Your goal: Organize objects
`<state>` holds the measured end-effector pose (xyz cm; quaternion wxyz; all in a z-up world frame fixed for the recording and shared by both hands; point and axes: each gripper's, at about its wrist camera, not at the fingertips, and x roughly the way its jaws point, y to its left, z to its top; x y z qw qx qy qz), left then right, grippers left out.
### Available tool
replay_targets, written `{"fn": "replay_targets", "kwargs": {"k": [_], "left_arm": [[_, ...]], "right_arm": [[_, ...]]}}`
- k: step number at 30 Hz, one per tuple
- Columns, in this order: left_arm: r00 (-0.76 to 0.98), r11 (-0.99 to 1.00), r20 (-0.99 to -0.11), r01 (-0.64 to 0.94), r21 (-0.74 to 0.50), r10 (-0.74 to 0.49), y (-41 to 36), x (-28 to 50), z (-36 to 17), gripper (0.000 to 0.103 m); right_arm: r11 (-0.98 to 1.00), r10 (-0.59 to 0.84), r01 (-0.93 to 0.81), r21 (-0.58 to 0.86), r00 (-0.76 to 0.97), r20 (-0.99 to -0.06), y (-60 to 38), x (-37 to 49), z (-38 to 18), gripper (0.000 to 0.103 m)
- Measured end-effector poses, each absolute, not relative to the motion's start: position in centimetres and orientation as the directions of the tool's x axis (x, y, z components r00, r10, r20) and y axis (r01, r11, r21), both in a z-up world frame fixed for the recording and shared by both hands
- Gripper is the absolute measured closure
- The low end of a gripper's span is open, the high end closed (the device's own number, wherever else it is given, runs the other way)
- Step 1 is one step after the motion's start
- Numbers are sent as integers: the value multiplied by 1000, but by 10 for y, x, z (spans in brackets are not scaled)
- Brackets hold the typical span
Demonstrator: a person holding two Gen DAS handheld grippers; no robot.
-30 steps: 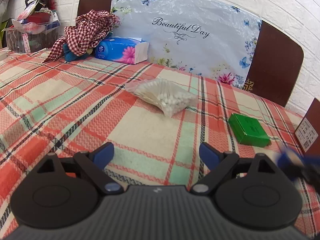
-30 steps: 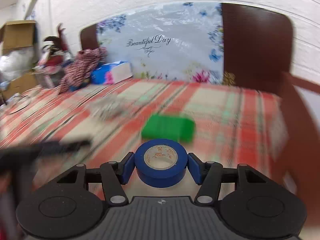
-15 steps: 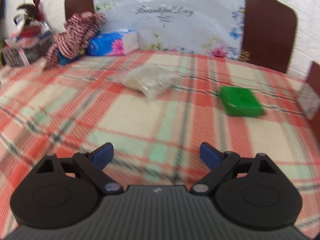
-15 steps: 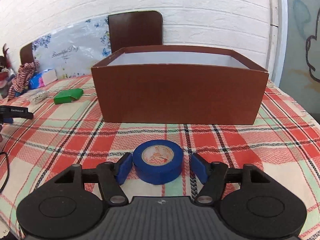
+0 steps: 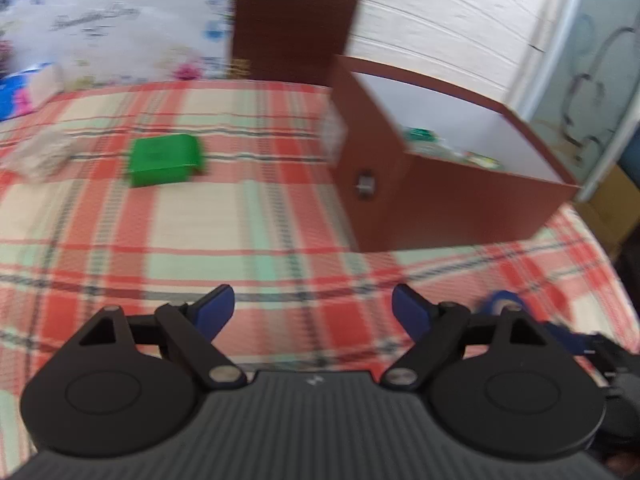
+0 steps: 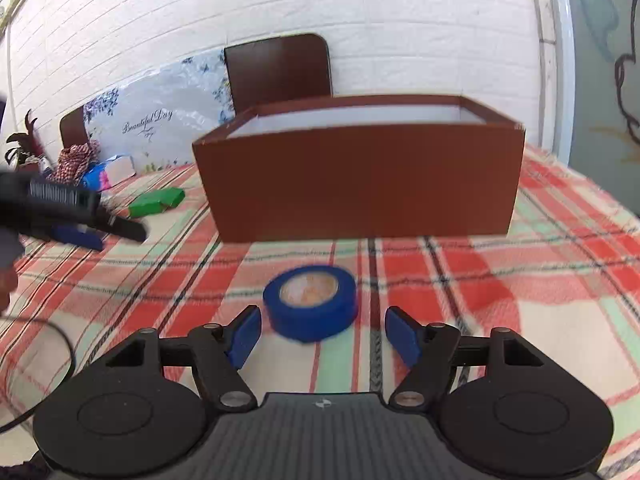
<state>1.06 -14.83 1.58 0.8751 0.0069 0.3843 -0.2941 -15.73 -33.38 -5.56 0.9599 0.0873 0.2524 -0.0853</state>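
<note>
Several small items are already sitting in the brown box [image 5: 472,196]; tape roll [image 6: 310,302], green box [image 5: 164,160] and plastic bag [image 5: 34,156] are lying outside. Right gripper [image 6: 322,338] is opening off the tape; left gripper [image 5: 314,312] is closing, empty.

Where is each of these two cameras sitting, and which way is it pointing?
Left wrist: rides on the left hand-held gripper, looking forward and down over the plaid tablecloth at a green box and the brown box; its jaws are closing on nothing.
Right wrist: rides on the right hand-held gripper, facing the brown box; its jaws are opening, clear of the blue tape roll.
Shared: both boxes, tape, tablecloth, each other's gripper.
</note>
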Motion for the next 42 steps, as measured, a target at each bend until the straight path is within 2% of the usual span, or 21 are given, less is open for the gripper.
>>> {"fn": "replay_targets", "kwargs": {"k": [7,10,13,14,15,17,21,27,28,30,32,34,37,42], "left_arm": [[349,709,-720,649,-275,-599,-213,2,20,41],[315,662,-721,703,-259,-617,-243,-7,25,54],[280,628,-752,747,-220,-597,-272,-13,15,61],[270,627,-771,751,-206,-576,-280,-13,7,69],[252,630,-790,749,-206,-558,-285,-12,-2,74],[263,641,-781,736,-217,-566,-285,-11,-12,81],[290,643,-751,732,-225,-593,-279,-13,3,82],[415,615,-610,774,-153,-675,-293,-12,73,82],[429,615,-593,775,-146,-681,-302,-5,85,79],[442,620,-562,766,-169,-699,-321,12,102,68],[483,648,-550,747,-148,-682,-340,27,106,49],[525,693,-561,709,-128,-641,-345,34,104,49],[493,673,-539,712,-200,-683,-336,38,99,49],[466,682,-587,699,-214,-662,-337,40,84,49]], "right_arm": [[976,-119,191,103,869,-480,-334,-158,-56,34],[977,-126,193,94,870,-477,-336,-155,-56,34],[982,-127,179,63,867,-482,-334,-150,-57,34],[983,-127,174,53,864,-487,-332,-148,-58,34],[985,-122,166,45,860,-496,-331,-146,-59,35],[990,-109,140,26,862,-495,-328,-144,-61,45],[988,-107,144,50,887,-450,-328,-150,-53,47],[983,-182,177,-42,952,-245,-339,-145,-2,46],[980,-197,189,-60,954,-224,-346,-136,7,46],[971,-238,228,-70,951,-199,-365,-112,23,45],[963,-268,259,-71,935,-231,-386,-85,29,36],[945,-322,324,-48,895,-308,-401,-75,32,44],[950,-298,312,17,920,-253,-409,-109,35,43],[934,-300,343,101,906,-299,-413,-135,32,42]]}}
